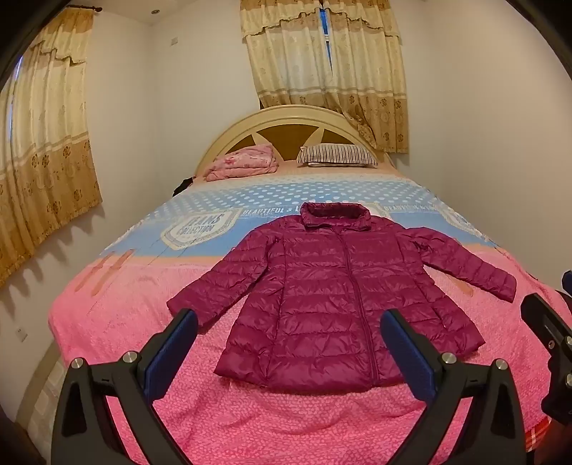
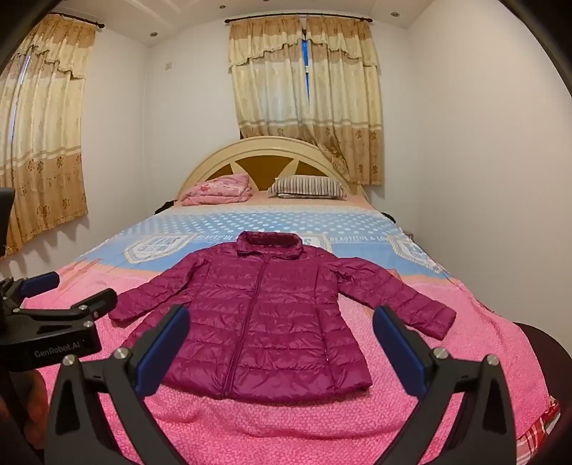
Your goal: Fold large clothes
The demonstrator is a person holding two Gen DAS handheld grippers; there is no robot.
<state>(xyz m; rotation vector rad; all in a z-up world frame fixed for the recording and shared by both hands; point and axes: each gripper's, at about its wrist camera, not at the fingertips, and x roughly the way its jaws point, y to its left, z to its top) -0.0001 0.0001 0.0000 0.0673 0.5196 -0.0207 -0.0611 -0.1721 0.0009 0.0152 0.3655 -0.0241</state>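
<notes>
Black two-finger left gripper (image 1: pixel 287 336) and right gripper (image 2: pixel 280 331) hover spread wide and empty, tilted slightly down, just short of the magenta quilted puffer jacket (image 1: pixel 321 304), lying flat, sleeves out, on the pink bedspread (image 1: pixel 250 422). Slick padded fabric could slip a shallow pinch, dragging the coat askew.

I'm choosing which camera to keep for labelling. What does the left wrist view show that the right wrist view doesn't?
Left wrist only: the right gripper at its right edge. Right wrist only: the left gripper at its left edge, and ceiling lights. Both: the magenta puffer jacket spread flat on the pink bedspread, sleeves out, with each camera's own jaws open and empty.
</notes>
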